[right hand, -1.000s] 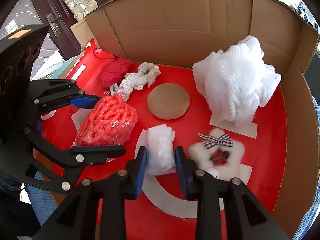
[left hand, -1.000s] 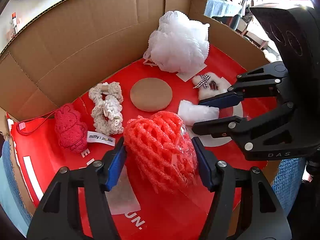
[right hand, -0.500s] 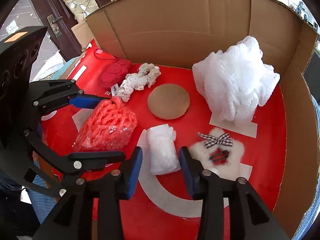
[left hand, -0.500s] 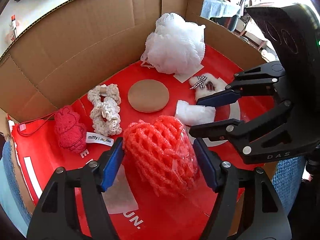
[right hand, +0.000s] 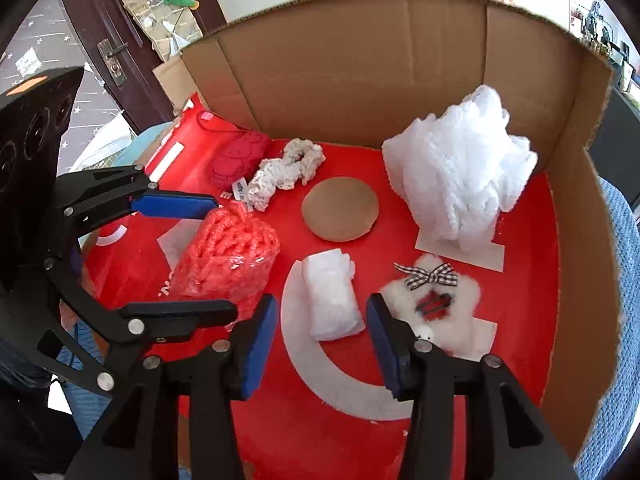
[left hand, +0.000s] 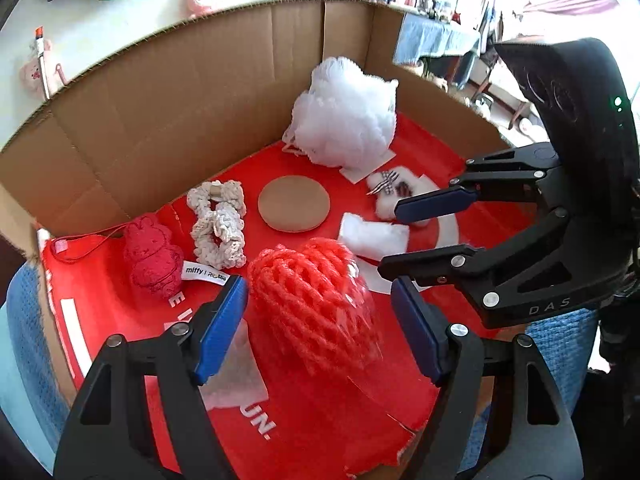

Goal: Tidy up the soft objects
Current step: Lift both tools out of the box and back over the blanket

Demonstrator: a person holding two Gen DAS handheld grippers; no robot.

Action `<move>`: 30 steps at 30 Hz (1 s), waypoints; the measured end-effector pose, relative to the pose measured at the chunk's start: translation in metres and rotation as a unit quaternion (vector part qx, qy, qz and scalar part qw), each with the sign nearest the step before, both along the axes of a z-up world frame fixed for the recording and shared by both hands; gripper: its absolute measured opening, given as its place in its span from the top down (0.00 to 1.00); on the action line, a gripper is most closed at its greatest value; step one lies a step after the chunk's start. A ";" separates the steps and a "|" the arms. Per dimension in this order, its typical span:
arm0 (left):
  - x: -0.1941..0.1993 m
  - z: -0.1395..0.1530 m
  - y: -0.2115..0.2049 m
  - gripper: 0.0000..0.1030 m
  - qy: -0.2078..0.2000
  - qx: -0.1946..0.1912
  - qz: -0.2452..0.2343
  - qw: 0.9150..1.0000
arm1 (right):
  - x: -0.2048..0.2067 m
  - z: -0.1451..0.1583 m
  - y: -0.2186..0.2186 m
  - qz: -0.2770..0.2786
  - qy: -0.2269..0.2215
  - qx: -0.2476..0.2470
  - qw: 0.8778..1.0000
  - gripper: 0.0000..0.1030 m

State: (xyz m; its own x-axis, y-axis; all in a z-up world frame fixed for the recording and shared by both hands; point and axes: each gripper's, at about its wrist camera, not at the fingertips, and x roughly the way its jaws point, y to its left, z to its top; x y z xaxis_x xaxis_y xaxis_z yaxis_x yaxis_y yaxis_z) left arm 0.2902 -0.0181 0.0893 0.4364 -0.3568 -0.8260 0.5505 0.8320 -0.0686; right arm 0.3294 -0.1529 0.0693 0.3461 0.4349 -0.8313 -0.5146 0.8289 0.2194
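Nearest, the left gripper (left hand: 318, 322) has its jaws opening, released around the bundle of red foam netting in clear plastic (left hand: 316, 304), which lies free on the red printed sheet (right hand: 520, 320) lining the cardboard box (right hand: 360, 72). The right gripper (right hand: 322, 344) is likewise opening off the small white folded foam pad (right hand: 330, 294), apparently just set down. Farther back sit the round tan disc (right hand: 340, 209) and the white mesh bath puff (right hand: 460, 176), spaced apart as if sorted

My left wrist camera looks steeply down, close over the red mat (left hand: 120, 320) in the cardboard box (left hand: 160, 120); my right one does likewise from the other side. Both share the brown disc (left hand: 294, 209) (right hand: 340, 209).
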 end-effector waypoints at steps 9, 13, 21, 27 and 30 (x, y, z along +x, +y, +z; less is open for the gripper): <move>-0.043 0.034 0.014 0.23 -0.047 -0.048 0.038 0.997 | -0.029 0.033 -0.011 -0.015 -0.041 0.012 0.999 0.36; -0.069 0.048 0.017 0.16 -0.084 -0.061 0.062 0.993 | -0.047 0.048 -0.019 -0.025 -0.065 0.019 0.997 0.28; -0.113 0.063 0.020 0.11 -0.150 -0.092 0.109 0.978 | -0.089 0.076 -0.034 -0.047 -0.122 0.030 0.991 0.16; -0.150 0.070 0.026 0.06 -0.198 -0.110 0.152 0.962 | -0.131 0.089 -0.041 -0.071 -0.186 0.024 0.980 0.03; -0.168 0.068 0.027 0.05 -0.223 -0.103 0.174 0.954 | -0.151 0.092 -0.045 -0.083 -0.212 0.026 0.973 0.00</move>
